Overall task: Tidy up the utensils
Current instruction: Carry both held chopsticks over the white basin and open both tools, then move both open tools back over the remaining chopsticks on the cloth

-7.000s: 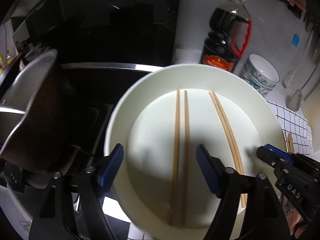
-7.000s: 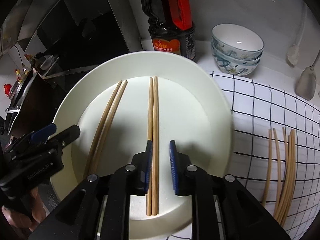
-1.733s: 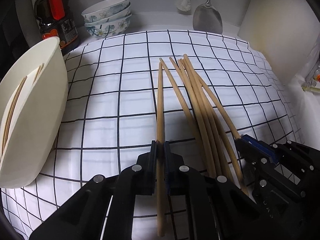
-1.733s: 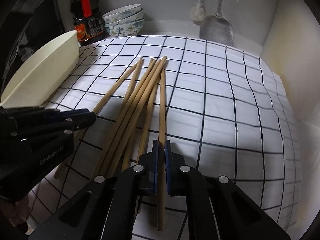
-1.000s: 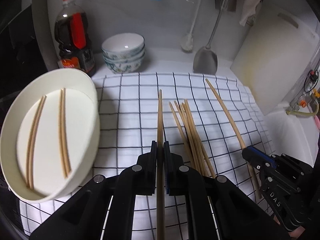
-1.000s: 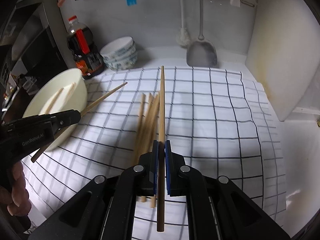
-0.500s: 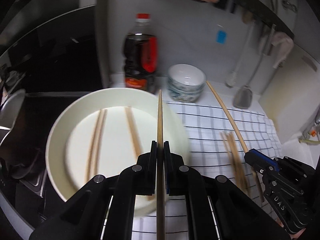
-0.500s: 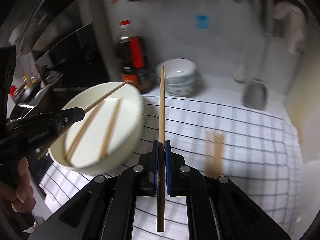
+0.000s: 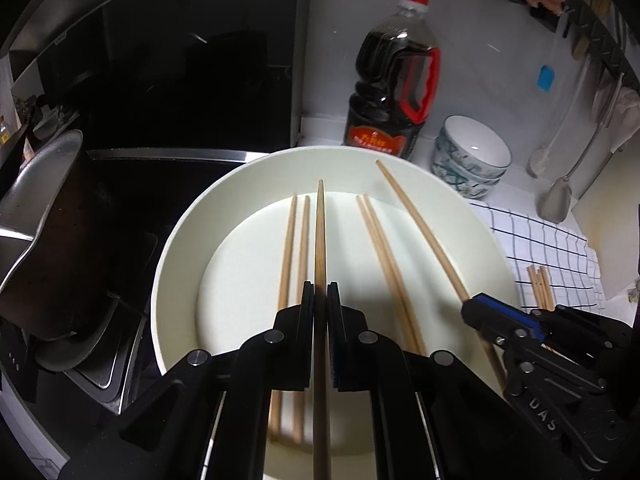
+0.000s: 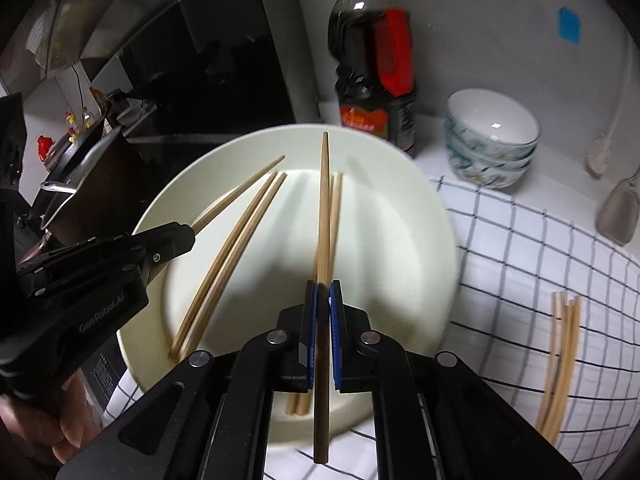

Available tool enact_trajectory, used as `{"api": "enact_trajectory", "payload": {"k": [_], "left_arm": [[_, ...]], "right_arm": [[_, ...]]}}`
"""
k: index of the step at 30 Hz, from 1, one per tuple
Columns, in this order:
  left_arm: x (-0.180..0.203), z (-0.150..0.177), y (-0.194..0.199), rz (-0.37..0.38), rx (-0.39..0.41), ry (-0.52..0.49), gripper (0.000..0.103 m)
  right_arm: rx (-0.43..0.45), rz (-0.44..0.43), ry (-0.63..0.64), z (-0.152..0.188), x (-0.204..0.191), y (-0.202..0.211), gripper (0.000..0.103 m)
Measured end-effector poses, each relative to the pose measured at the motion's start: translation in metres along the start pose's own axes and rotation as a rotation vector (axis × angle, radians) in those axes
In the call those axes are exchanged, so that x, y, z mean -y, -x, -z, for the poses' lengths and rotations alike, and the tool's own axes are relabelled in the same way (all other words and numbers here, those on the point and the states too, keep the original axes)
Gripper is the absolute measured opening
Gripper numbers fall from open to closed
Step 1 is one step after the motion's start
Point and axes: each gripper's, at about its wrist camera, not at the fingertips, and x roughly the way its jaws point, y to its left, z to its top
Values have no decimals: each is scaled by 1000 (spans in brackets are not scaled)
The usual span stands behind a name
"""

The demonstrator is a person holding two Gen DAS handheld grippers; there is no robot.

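Note:
A white plate (image 9: 180, 240) (image 10: 420, 208) holds two pairs of wooden chopsticks (image 9: 294, 248) (image 9: 384, 256); the right wrist view shows them too (image 10: 236, 244) (image 10: 337, 200). My left gripper (image 9: 320, 292) is shut on one chopstick (image 9: 320, 232) and holds it over the plate, beside the left pair. My right gripper (image 10: 323, 292) is shut on another chopstick (image 10: 324, 200) over the plate's right part; it also shows in the left wrist view (image 9: 486, 316). My left gripper shows in the right wrist view (image 10: 176, 236).
Several loose chopsticks (image 10: 560, 360) lie on the checked cloth (image 10: 520, 264) to the right. A soy sauce bottle (image 9: 394, 80) and stacked bowls (image 9: 472, 160) stand behind the plate. A dark pan (image 9: 44, 220) and black stove are to the left. A spatula (image 9: 556, 200) leans at the wall.
Both grippers, each with its chopstick, have swung left from the cloth to above the plate and come closer to it.

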Motion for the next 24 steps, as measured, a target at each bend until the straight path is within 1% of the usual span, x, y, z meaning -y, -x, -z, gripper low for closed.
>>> {"api": "enact_trajectory", "payload": {"k": [6,9,10,11,12,13,14,15,16,18,19,20,22,23,24], "left_arm": [[-8,0,-17,-4,-31,2,7],[-11,3,-21,-8,-43,-3,8],[-13,3,-21,-9,-46,-2,8],[-14,3,-21,-17,-46,3,10],[-16,3,-20,-22,-47,7,20],[-17,4,-18,-26,-45,11,33],[-19,4,-16,-35,-40,16,40],[-20,5,-13,-43,-34,20,52],[-21,5,-11,-48,-28,22,56],[-22,6,-5,-47,-26,24,57],[-22,7,-2,-52,-26,26,60],[-23,8,1,-53,-24,27,63],[-23,8,6,-55,-19,31,72],[-23,9,11,-55,-17,32,74],[-23,10,14,-54,-17,33,79]], "right_arm": [[-42,18,0,-4,-9,-24,6],[-55,36,3,-4,-9,-28,7],[-52,43,3,-3,-8,-28,9],[-47,51,1,-3,-8,-27,18],[-43,56,-1,-5,-7,-26,29],[-31,64,-5,-4,-6,-23,33],[-25,68,-7,-4,-5,-20,36],[-20,71,-9,-3,-3,-18,36],[-17,75,-10,-3,-2,-15,36],[-10,81,-13,-1,0,-10,40],[-5,84,-16,0,0,-7,41],[1,87,-18,1,1,-2,44],[9,89,-23,4,2,6,50],[12,91,-26,5,2,9,55],[14,90,-29,6,3,12,60]]}}
